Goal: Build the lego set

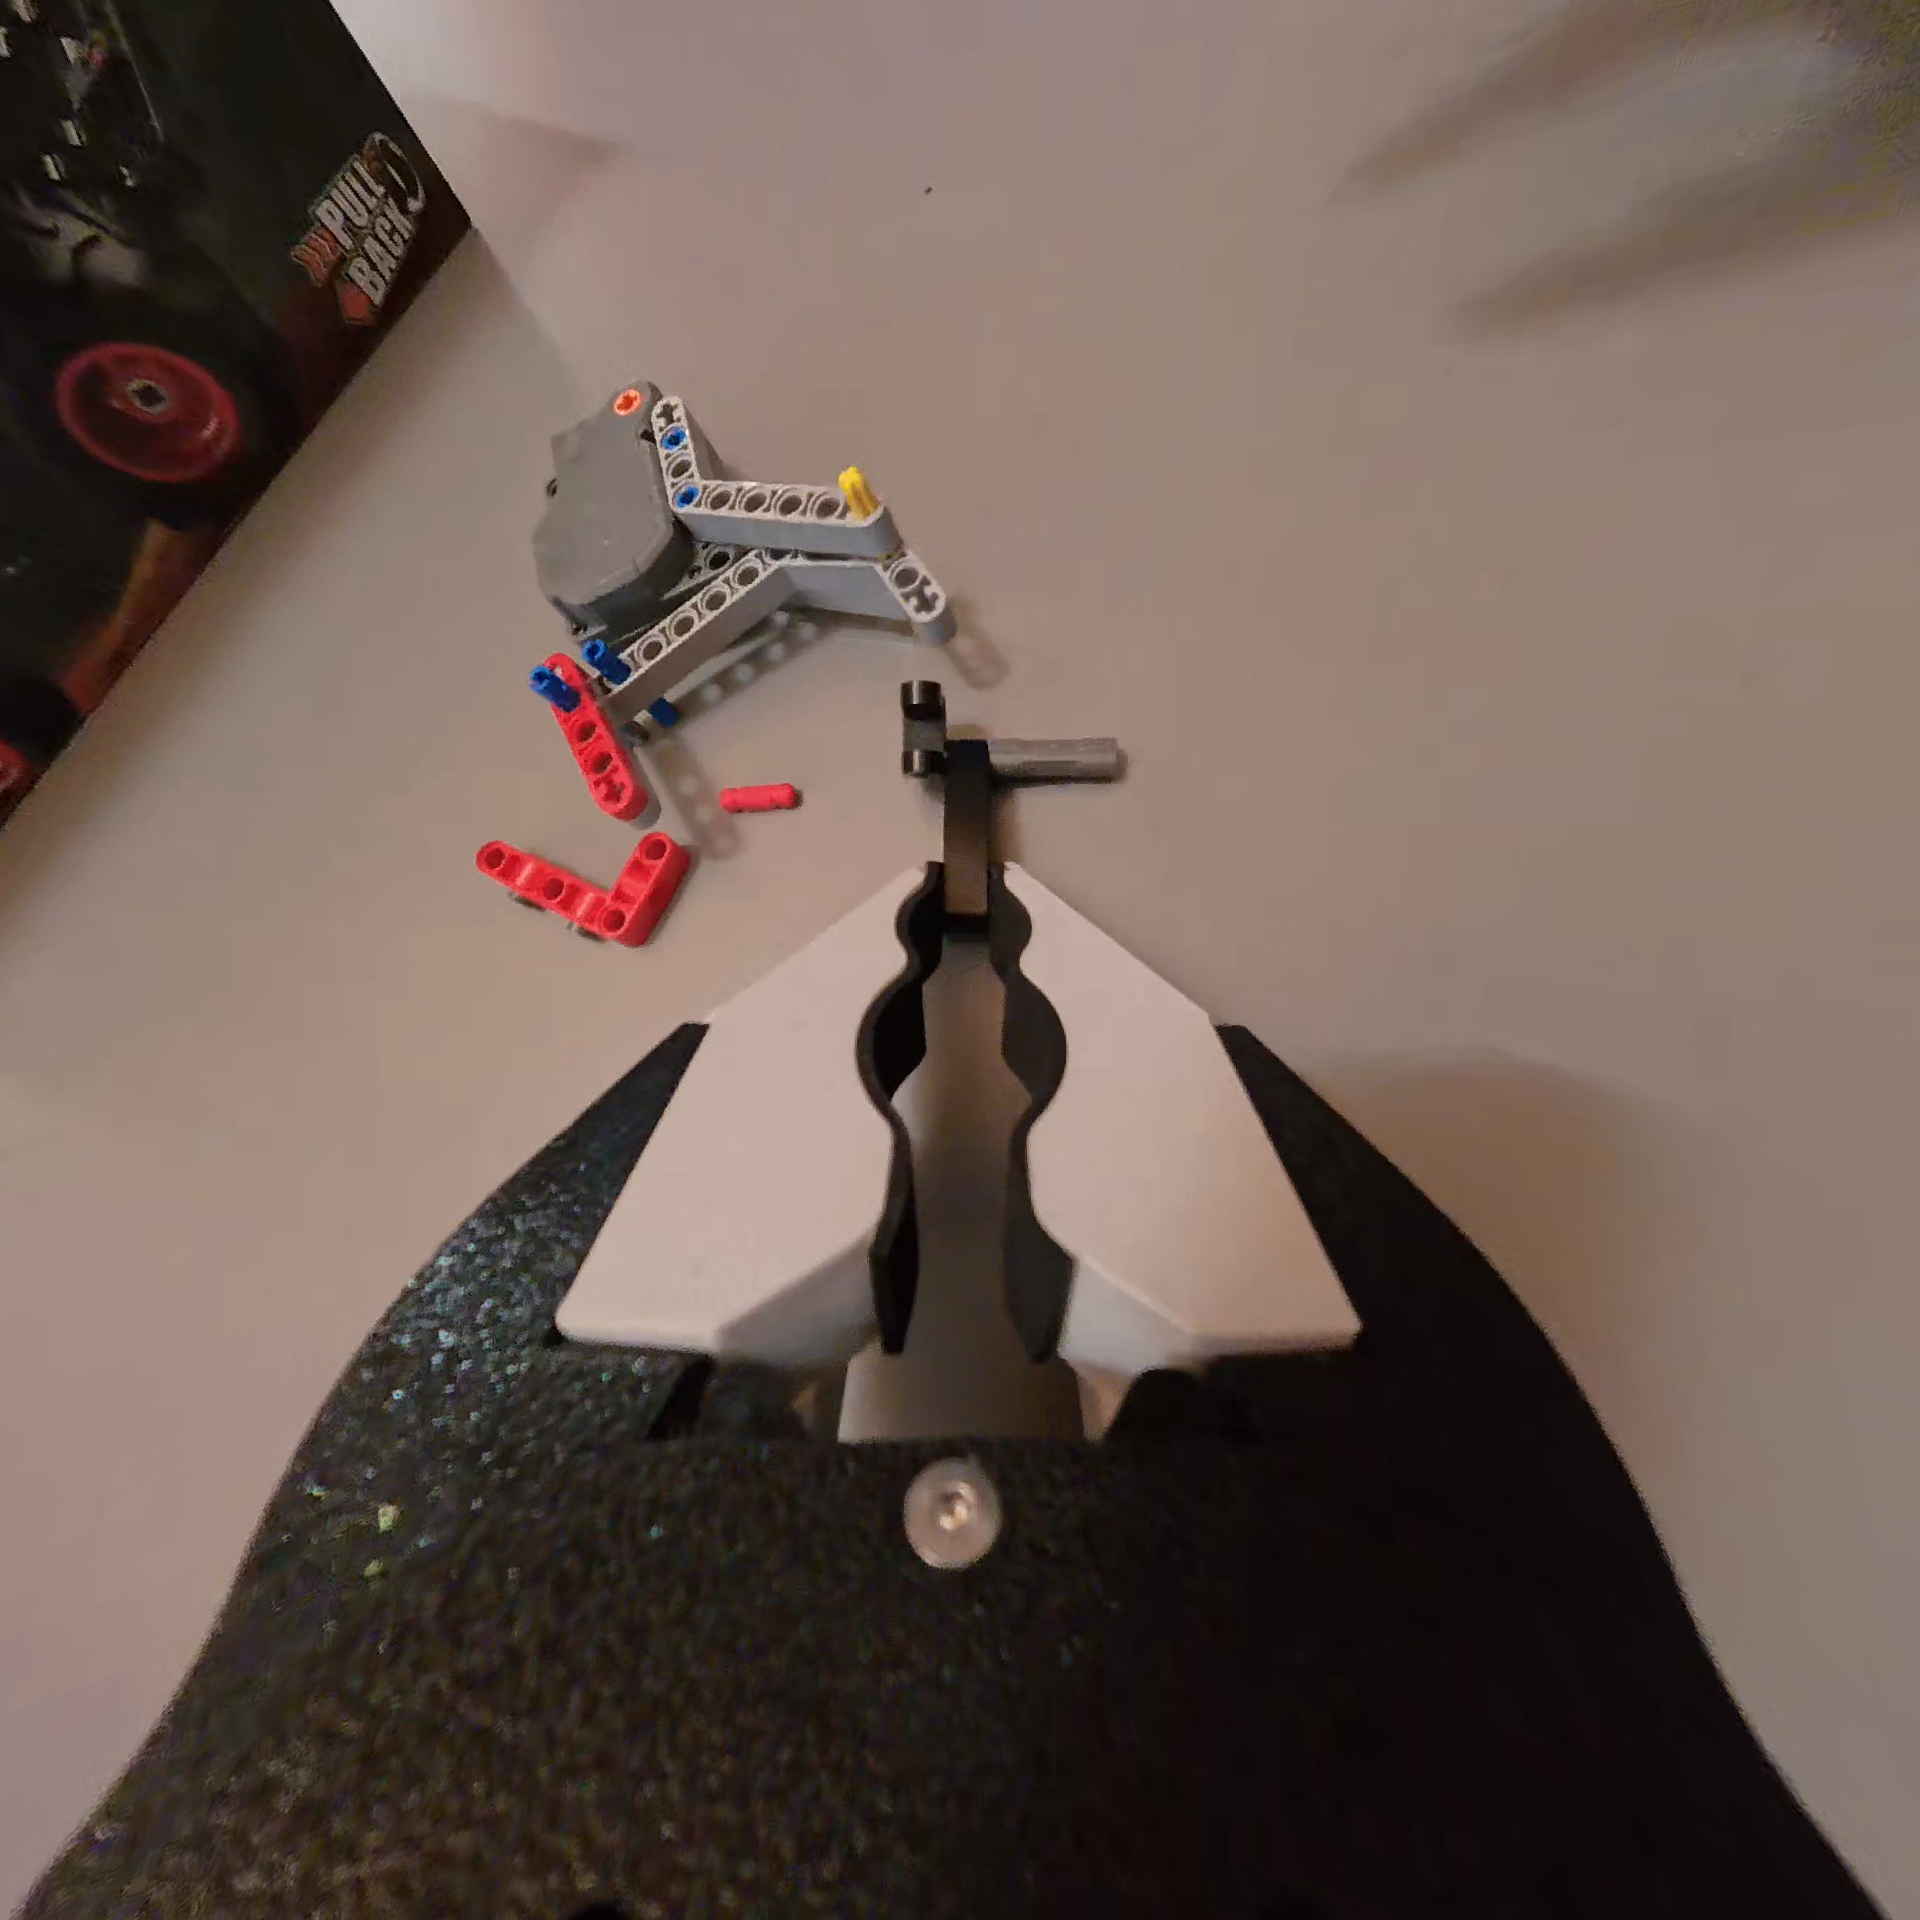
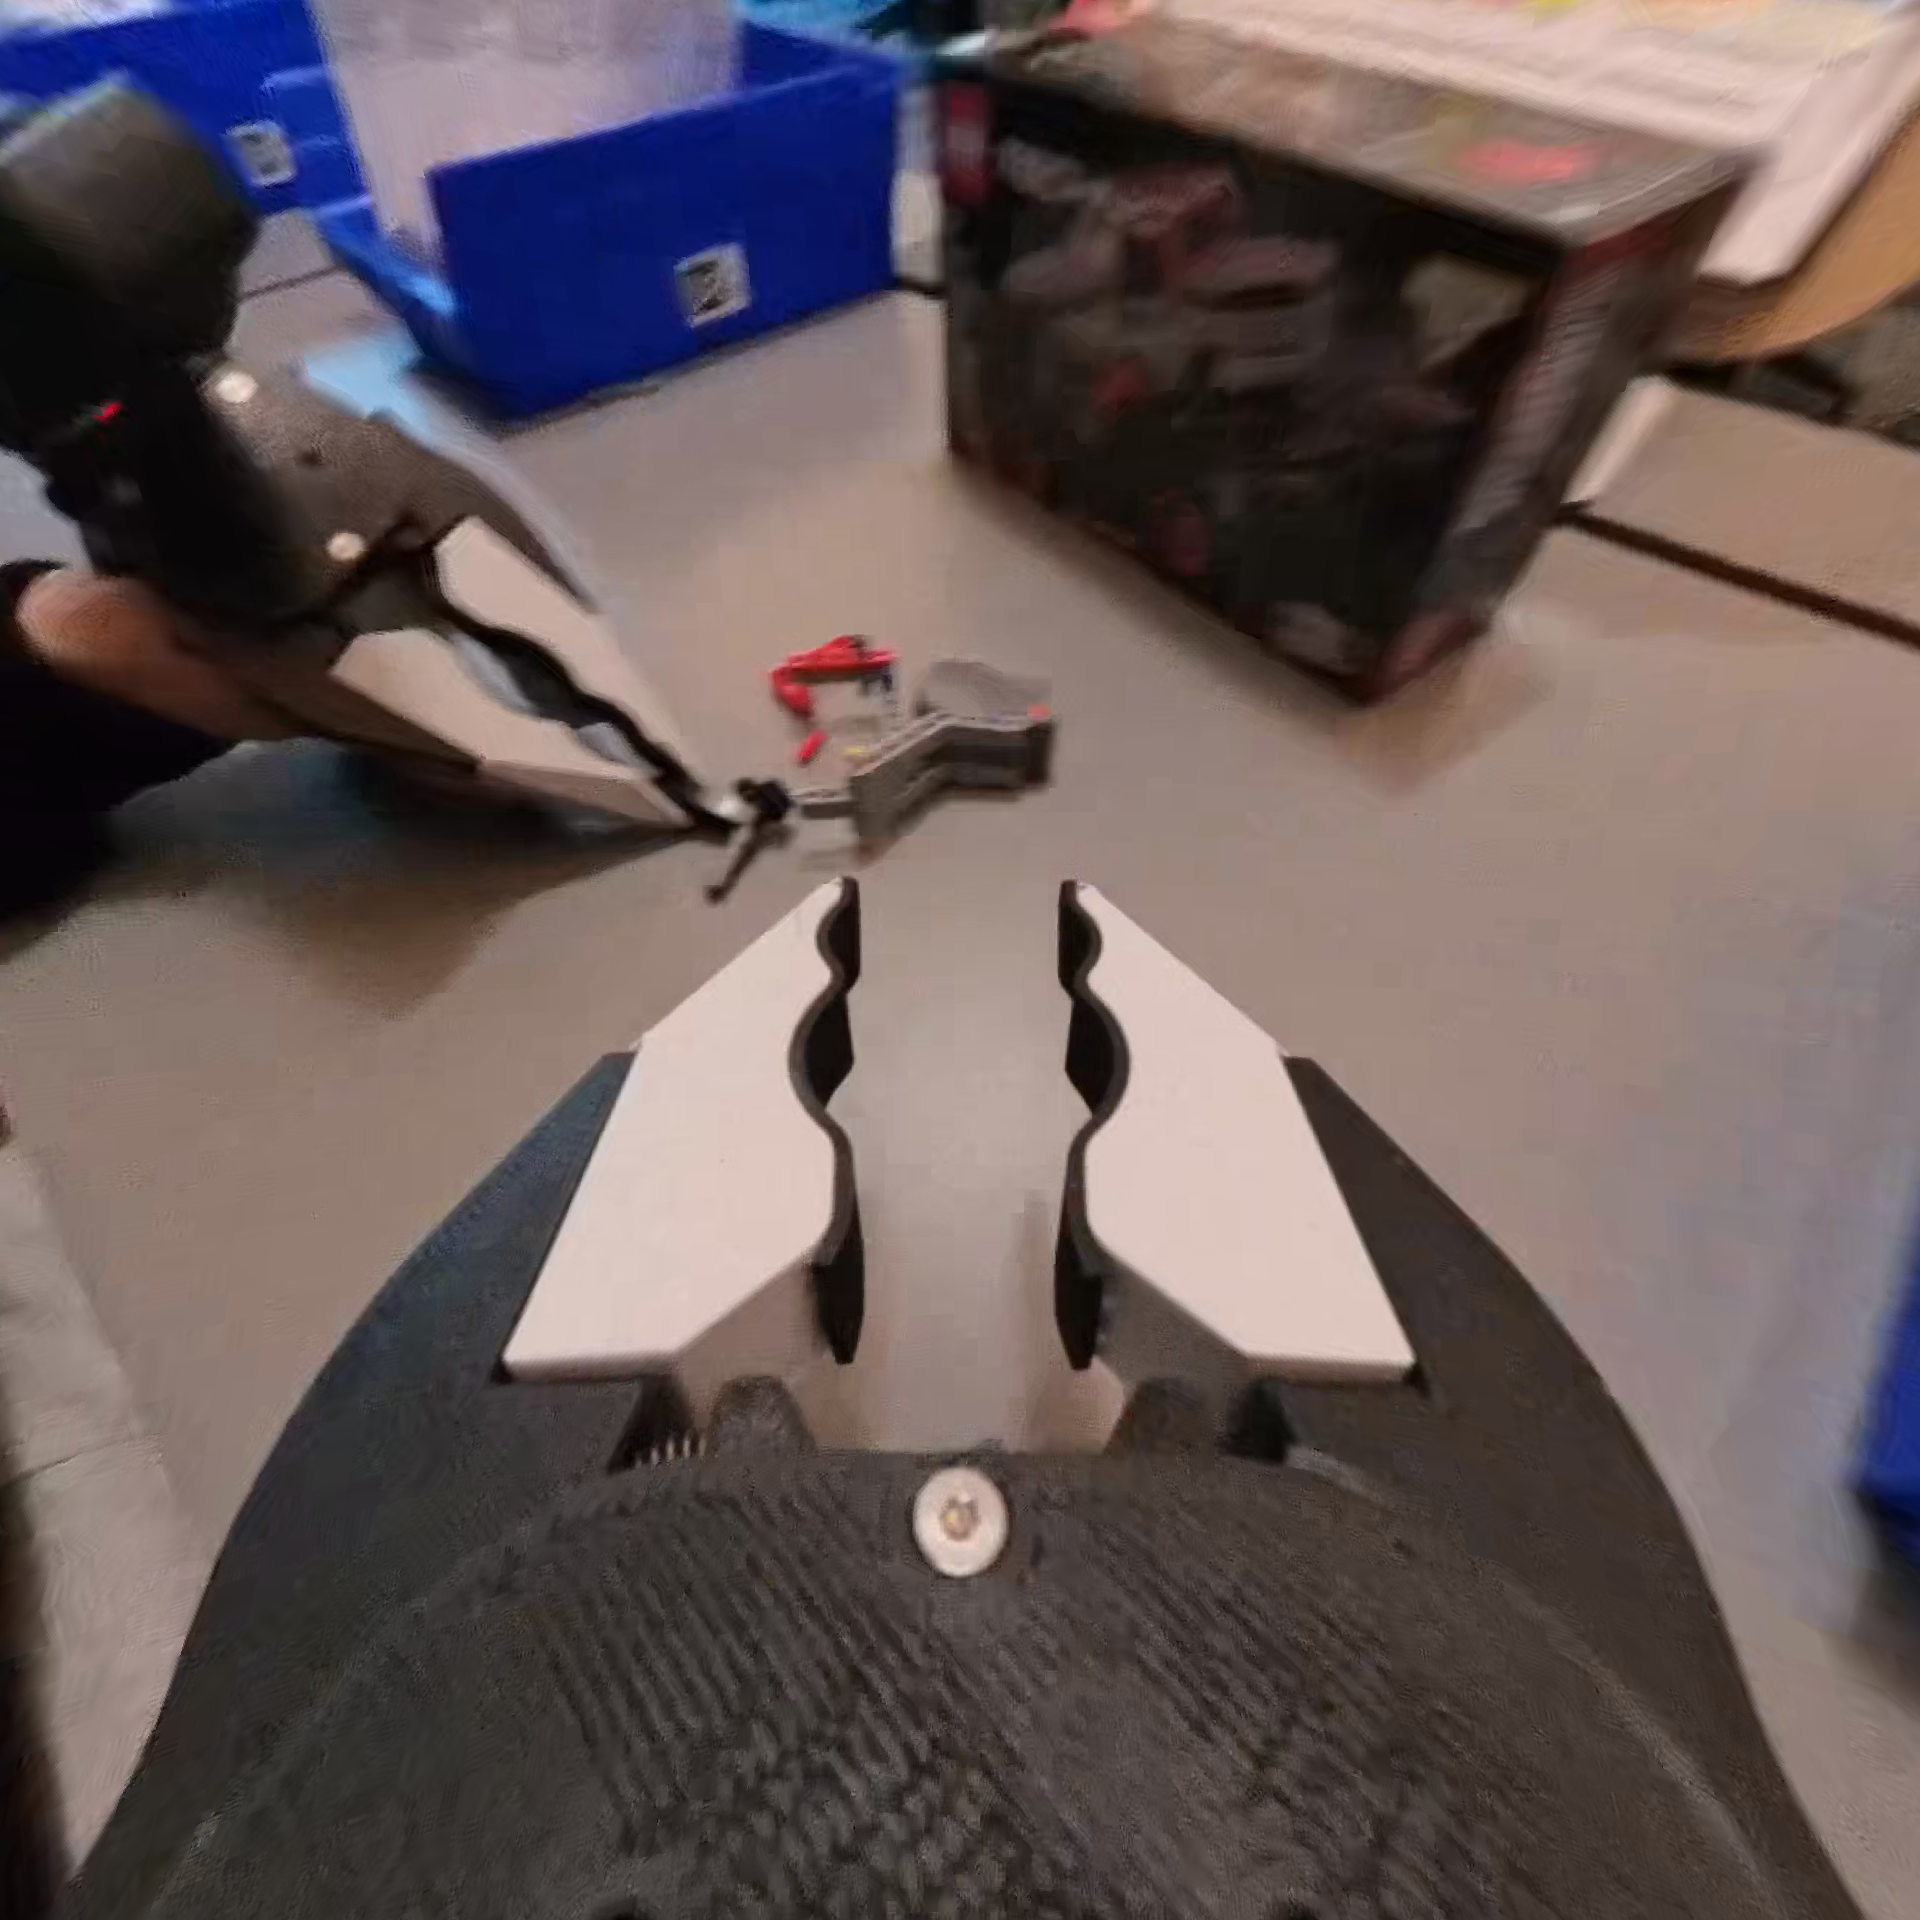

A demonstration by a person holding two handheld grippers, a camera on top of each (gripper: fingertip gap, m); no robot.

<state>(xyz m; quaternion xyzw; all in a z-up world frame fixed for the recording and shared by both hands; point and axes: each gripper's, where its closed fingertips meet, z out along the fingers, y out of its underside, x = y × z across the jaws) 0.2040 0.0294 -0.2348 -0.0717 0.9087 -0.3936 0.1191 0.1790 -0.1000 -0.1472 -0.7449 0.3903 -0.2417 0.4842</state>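
My left gripper (image 1: 964,883) is shut on a thin black beam (image 1: 966,821) that carries a grey axle (image 1: 1060,761) and black pins (image 1: 921,732) at its far end, held low over the table. Beyond it to the left lies the grey assembly (image 1: 717,540) with a dark grey motor block, blue pins and a yellow pin. A red beam (image 1: 597,740) hangs on its near end. A red L-beam (image 1: 587,888) and a small red pin (image 1: 758,798) lie loose beside it. My right gripper (image 2: 958,894) is open and empty, short of the left gripper (image 2: 696,805) and the assembly (image 2: 945,748).
The dark lego box (image 1: 156,343) stands at the far left of the left wrist view and shows again behind the assembly in the right wrist view (image 2: 1299,395). Blue bins (image 2: 644,229) stand at the back. A hand (image 2: 114,644) holds the left gripper. The left gripper's tips are roughly 15 cm from the right gripper's.
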